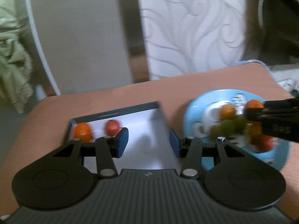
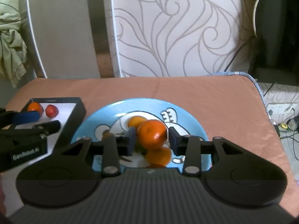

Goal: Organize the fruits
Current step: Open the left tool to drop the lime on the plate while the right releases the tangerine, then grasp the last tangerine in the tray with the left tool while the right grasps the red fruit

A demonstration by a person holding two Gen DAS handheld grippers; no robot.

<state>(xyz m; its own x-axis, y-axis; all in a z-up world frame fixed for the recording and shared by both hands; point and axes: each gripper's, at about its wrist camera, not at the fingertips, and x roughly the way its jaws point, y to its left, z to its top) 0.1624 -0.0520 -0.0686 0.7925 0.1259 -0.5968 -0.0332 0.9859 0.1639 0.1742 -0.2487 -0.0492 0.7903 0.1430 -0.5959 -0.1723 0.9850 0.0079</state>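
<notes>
My right gripper (image 2: 151, 140) hangs low over the blue plate (image 2: 186, 114), jaws open. A mandarin (image 2: 152, 133) sits between its blue pads with thin gaps on both sides, on top of other mandarins (image 2: 158, 156). Blurred, the plate (image 1: 198, 102) also shows orange, red and green fruit (image 1: 233, 124). My left gripper (image 1: 148, 142) is open and empty above the white, dark-rimmed box (image 1: 115, 112). In the box's far left corner lie a mandarin (image 1: 83, 132) and a red fruit (image 1: 112, 127). The right gripper (image 1: 256, 110) reaches in from the right edge.
Box and plate stand side by side on a table with a salmon cover (image 2: 214, 97). Behind it stand a white swirl-patterned panel (image 2: 177, 33) and a grey one. A green cloth (image 2: 9, 37) hangs at the left. Cables and a socket (image 2: 280, 110) lie beyond the right edge.
</notes>
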